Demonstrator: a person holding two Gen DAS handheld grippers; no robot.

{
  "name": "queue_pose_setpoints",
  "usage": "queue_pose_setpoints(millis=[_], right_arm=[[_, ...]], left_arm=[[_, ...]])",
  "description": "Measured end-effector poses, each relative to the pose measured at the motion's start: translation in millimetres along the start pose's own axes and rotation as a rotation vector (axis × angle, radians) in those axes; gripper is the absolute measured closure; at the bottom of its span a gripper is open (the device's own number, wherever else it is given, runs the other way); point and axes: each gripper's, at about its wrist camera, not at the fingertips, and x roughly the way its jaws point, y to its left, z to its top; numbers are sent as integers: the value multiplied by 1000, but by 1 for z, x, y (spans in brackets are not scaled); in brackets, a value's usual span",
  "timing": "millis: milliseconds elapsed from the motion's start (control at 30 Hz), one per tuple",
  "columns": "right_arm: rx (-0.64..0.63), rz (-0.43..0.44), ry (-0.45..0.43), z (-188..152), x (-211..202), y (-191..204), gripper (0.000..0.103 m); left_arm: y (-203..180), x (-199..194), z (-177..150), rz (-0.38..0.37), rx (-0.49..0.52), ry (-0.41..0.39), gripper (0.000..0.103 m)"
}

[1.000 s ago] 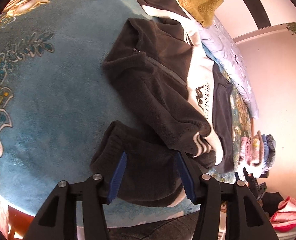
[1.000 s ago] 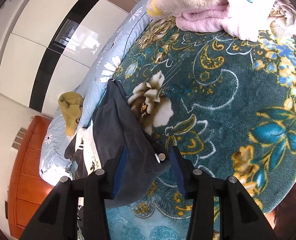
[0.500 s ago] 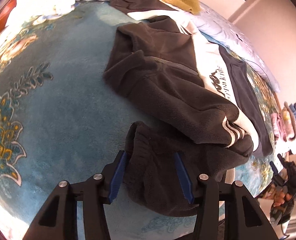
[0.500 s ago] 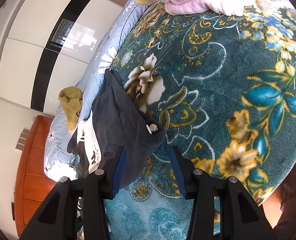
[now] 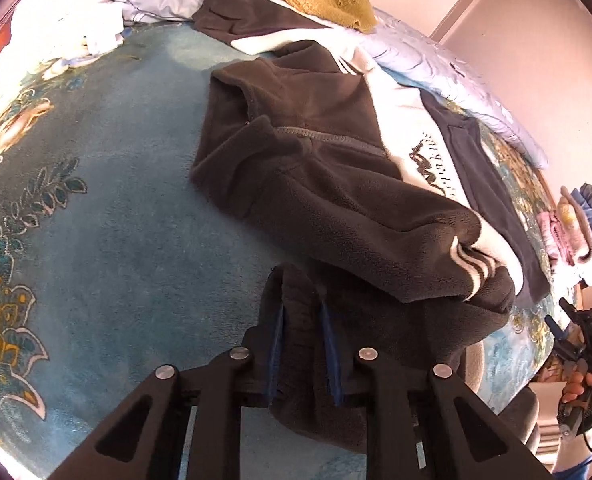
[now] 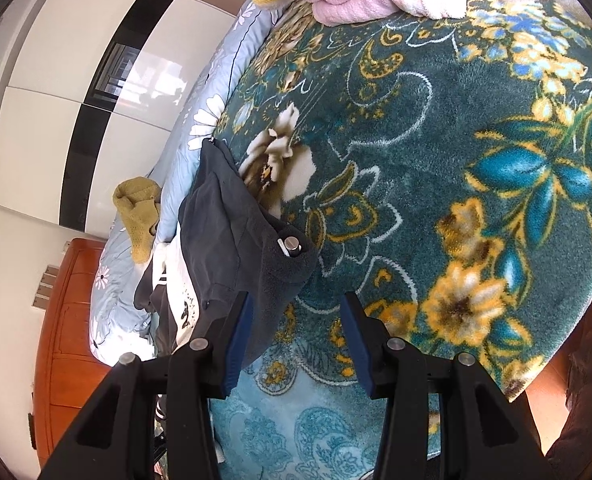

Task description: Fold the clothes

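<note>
One dark fleece jacket point(image 5: 336, 184) is lying unfolded on the floral blanket point(image 5: 95, 240), its sleeve crossing the chest; the left gripper point(image 5: 304, 344) is clamping the near cuff while the right gripper point(image 6: 296, 344) is standing half-open, gripping nothing, beside the hem corner point(image 6: 271, 272).

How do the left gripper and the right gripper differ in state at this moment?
The left gripper is shut on a fold of the dark brown fleece jacket; the right gripper stands open. The left pads pinch fleece; the right pads hold nothing, only the teal floral blanket between them. Both have blue pads.
</note>
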Motion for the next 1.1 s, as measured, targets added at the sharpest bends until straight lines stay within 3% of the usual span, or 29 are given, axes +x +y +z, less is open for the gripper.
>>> queue_pose_setpoints(millis=[67,133,300,433,567,633,733,833,933,1100], right_arm=[[-29,-20,-36,0,-8,8,57],[-83,-37,-64,0,-17,21,57],[-272,25,-21,-11,-21,72,57],[-382,131,52,-32,-13,109,57],[-458,181,102,-53,-8,134,56],[-511,238,140,-65,-8,146,56],[-592,287,176,-80,-7,169,46],[-627,279,199,-85,0,180,46],[-633,292,241,-90,8,180,46],[-590,210,354,-99,41,162,44]], left_arm=[[-9,-16,1,-41,1,-50,95],[-22,-47,4,-138,23,-120,95],[-87,-146,19,-355,236,-318,95],[-138,-210,23,-449,412,-461,96],[-168,-245,17,-557,518,-531,103],[-183,-254,16,-557,570,-556,103],[-193,-238,29,-532,563,-509,103],[-184,-198,41,-471,493,-404,103],[-160,-146,50,-412,373,-291,103],[-114,-78,54,-314,182,-167,102]])
